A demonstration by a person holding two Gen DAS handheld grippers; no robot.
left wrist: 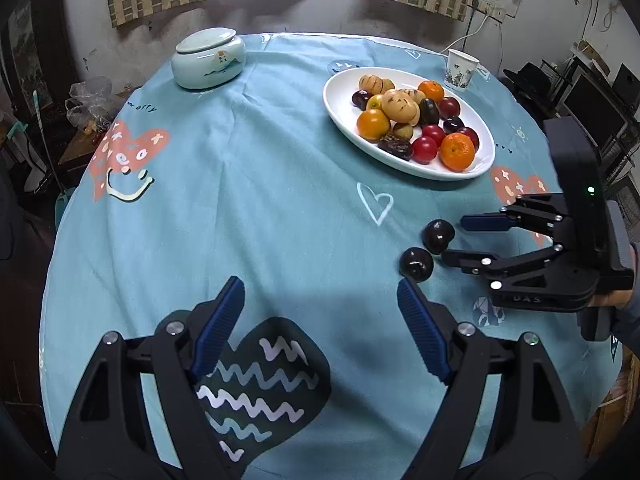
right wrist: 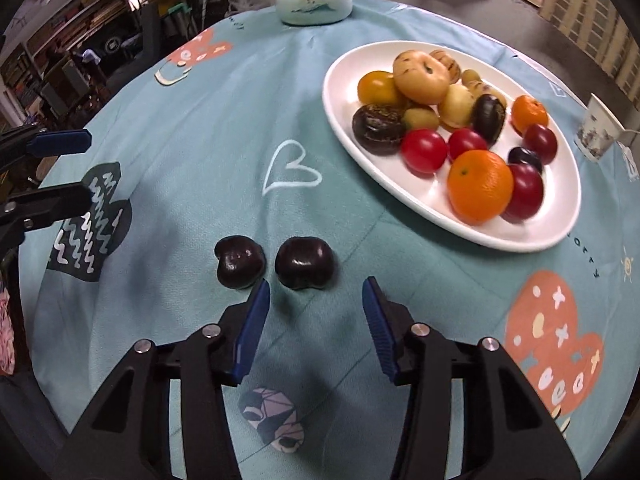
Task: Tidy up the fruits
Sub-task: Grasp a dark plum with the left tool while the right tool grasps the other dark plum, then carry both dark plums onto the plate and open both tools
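Lying on the tabletop point(right wrist: 200, 128), two dark plums point(right wrist: 304, 263) are sitting just ahead of the right tool point(right wrist: 316, 294). Both it and the left tool point(left wrist: 320, 294) are gaping wide, holding nothing.

The blue tablecloth point(left wrist: 280, 168) carries small dark lettering reading "worry" near its edge. The body of the right tongs point(left wrist: 452, 240) shows "DAS" in faint letters. Other printed marks are unreadable.

Bare cloth point(right wrist: 224, 128) left and near gives passage; two dark plums point(right wrist: 276, 262) (side by side) and far-right plate point(right wrist: 340, 120) obstruct.
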